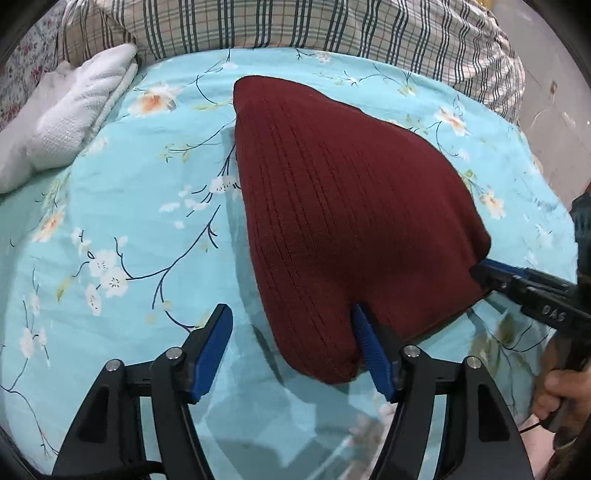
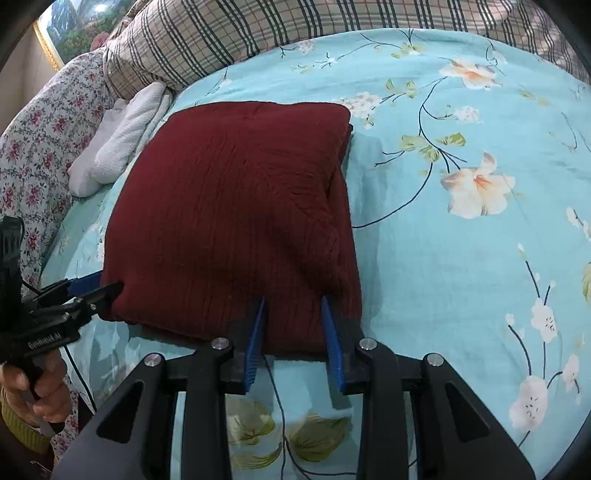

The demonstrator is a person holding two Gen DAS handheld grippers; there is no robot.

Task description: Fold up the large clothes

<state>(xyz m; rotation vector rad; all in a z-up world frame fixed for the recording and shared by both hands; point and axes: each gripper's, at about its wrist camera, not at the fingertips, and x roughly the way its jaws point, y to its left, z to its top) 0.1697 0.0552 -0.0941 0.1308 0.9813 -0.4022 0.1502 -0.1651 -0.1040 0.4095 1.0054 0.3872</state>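
Note:
A dark red ribbed knit garment lies folded into a thick rectangle on the turquoise floral bed sheet; it also shows in the right wrist view. My left gripper is open at the garment's near corner, its right pad against the fabric and its left pad over bare sheet. It appears from the side in the right wrist view. My right gripper has its jaws partly open, straddling the garment's near edge. It shows at the garment's right corner in the left wrist view.
A folded white towel lies left of the garment, also seen in the right wrist view. A plaid quilt is piled along the far side. A pink floral cover lies on the left. The bed sheet extends to the right.

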